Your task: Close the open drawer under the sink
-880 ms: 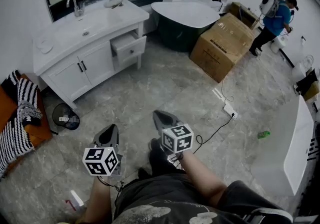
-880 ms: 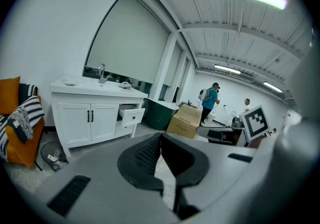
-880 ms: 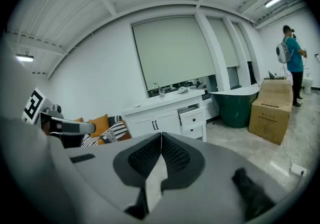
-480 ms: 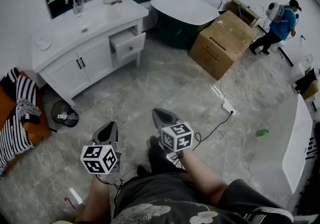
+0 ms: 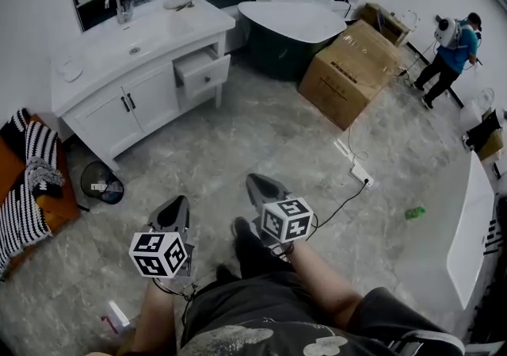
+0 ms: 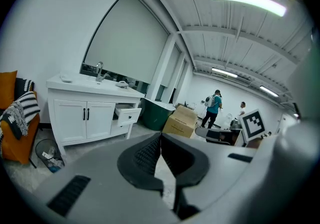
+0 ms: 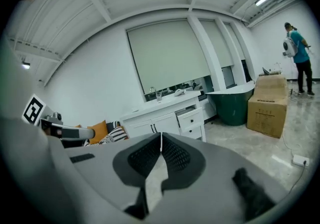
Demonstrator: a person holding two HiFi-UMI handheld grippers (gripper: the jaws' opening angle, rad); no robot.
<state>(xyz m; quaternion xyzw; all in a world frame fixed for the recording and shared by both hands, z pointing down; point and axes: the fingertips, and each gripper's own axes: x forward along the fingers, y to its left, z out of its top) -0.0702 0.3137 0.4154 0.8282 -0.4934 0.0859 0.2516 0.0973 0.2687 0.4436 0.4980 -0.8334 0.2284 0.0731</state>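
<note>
A white vanity (image 5: 119, 101) with a sink (image 5: 135, 49) stands against the far wall. Its upper right drawer (image 5: 203, 69) is pulled out; the same drawer (image 6: 127, 114) shows in the left gripper view, and the drawer (image 7: 190, 116) in the right gripper view. Both grippers hover low in front of the person's legs, far from the vanity. My left gripper (image 5: 176, 205) is shut, tips together and empty. My right gripper (image 5: 255, 181) is shut too, with nothing between its pads.
A dark green bathtub (image 5: 289, 29) and a cardboard box (image 5: 352, 69) stand right of the vanity. A waste bin (image 5: 101, 182) sits by its left foot, beside an orange seat with striped cloth (image 5: 32, 180). A power strip with cable (image 5: 360, 174) lies on the marble floor. A person (image 5: 451, 49) walks far right.
The view has shifted slightly; my right gripper has edged a little to the right. The person in the blue top has walked further right. The drawer stays open.
</note>
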